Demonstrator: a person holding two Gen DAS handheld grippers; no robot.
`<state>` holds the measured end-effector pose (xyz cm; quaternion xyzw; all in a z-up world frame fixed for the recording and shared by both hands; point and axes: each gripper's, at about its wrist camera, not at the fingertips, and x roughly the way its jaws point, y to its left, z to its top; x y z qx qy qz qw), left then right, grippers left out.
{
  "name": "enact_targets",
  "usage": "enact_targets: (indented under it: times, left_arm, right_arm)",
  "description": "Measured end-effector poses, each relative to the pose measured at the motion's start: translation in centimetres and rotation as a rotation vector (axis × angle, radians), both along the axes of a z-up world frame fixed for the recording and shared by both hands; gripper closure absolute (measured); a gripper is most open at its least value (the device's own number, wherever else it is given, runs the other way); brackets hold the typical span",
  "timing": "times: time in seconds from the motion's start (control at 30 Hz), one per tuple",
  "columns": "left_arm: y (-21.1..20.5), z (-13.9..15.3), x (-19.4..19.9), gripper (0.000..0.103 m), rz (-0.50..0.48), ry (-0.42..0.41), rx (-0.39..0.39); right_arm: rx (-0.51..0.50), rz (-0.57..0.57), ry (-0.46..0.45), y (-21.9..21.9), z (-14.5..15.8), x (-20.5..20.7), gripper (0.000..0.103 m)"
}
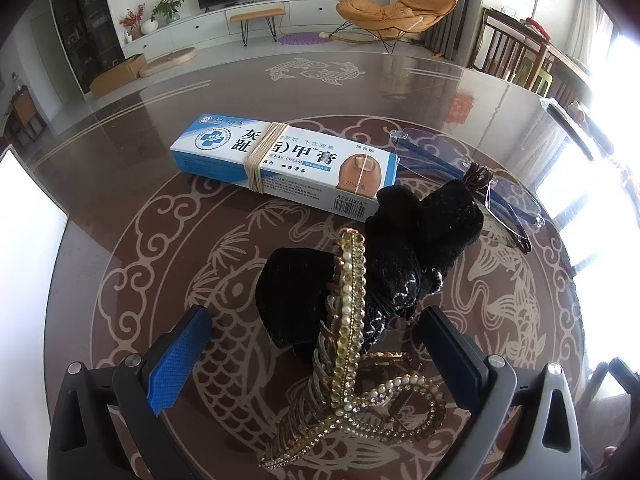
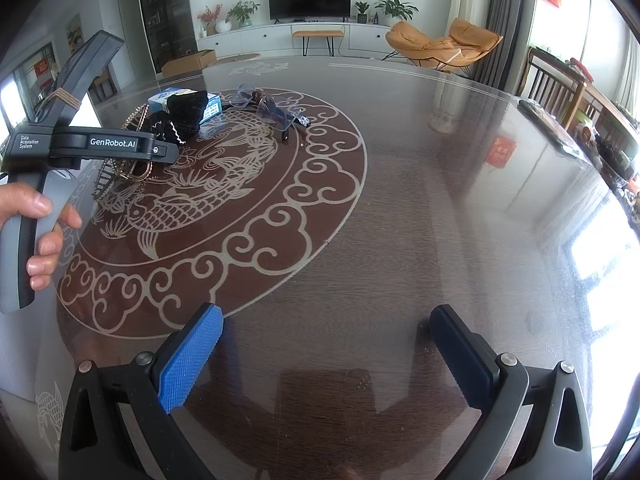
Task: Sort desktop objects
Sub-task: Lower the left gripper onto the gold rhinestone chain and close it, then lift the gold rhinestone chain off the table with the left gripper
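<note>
On the glass table (image 1: 120, 184), hair clip (image 1: 352, 360) lies between open left tool (image 1: 316, 356) fingers.

Table top (image 2: 400, 208) is super glossy, glass-like, over dark brown wood grain with a pale fish pattern. Hair clip (image 1: 352, 344) at lower centre looks like gold-tone metal with shiny pearls and rhinestones. Black cloth (image 1: 424, 236) behind it is fuzzy and matt. Cream box (image 1: 288, 164) is smooth printed cardboard, wrapped in rubber bands. Glasses (image 1: 472, 172) have clear glossy plastic lenses. Left gripper (image 1: 316, 356) pads are knurled blue rubber-like plastic.
</note>
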<state>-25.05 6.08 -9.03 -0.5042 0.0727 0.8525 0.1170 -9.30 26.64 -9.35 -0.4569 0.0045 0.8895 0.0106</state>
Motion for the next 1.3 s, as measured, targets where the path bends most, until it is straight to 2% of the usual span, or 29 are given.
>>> enact_targets:
  times: [0.1, 0.43, 0.47, 0.53, 0.57, 0.63, 0.77, 0.83, 1.17, 1.3]
  left_arm:
    - [0.1, 0.0, -0.1, 0.0, -0.01, 0.003, 0.001]
    - [-0.6, 0.0, 0.7, 0.001, 0.065, 0.057, 0.008]
    - [-0.8, 0.1, 0.8, 0.005, 0.07, 0.067, 0.01]
    - [-0.9, 0.4, 1.1, 0.023, 0.074, 0.082, 0.013]
    - [-1.0, 0.5, 1.1, 0.027, 0.077, 0.085, 0.014]
    - [-1.1, 0.7, 1.4, 0.043, 0.08, 0.092, 0.014]
    - [-1.5, 0.8, 2.2, 0.051, 0.1, 0.107, 0.014]
    - [-1.9, 0.9, 3.0, 0.06, 0.113, 0.116, 0.016]
    - [-6.4, 0.6, 9.7, 0.061, 0.121, 0.132, 0.045]
    - [-8.6, 0.7, 11.3, 0.061, 0.106, 0.126, 0.118]
  right_arm:
    - [0.0, 0.0, 0.0, 0.0, 0.0, 0.0, 0.0]
    - [0.0, 0.0, 0.0, 0.0, 0.0, 0.0, 0.0]
    - [0.0, 0.0, 0.0, 0.0, 0.0, 0.0, 0.0]
    - [0.0, 0.0, 0.0, 0.1, 0.0, -0.1, 0.0]
    - [0.0, 0.0, 0.0, 0.0, 0.0, 0.0, 0.0]
    - [0.0, 0.001, 0.0, 0.0, 0.0, 0.0, 0.0]
    - [0.0, 0.001, 0.0, 0.0, 0.0, 0.0, 0.0]
    - [0.0, 0.001, 0.0, 0.0, 0.0, 0.0, 0.0]
    - [0.0, 0.001, 0.0, 0.0, 0.0, 0.0, 0.0]
    - [0.0, 0.001, 0.0, 0.0, 0.0, 0.0, 0.0]
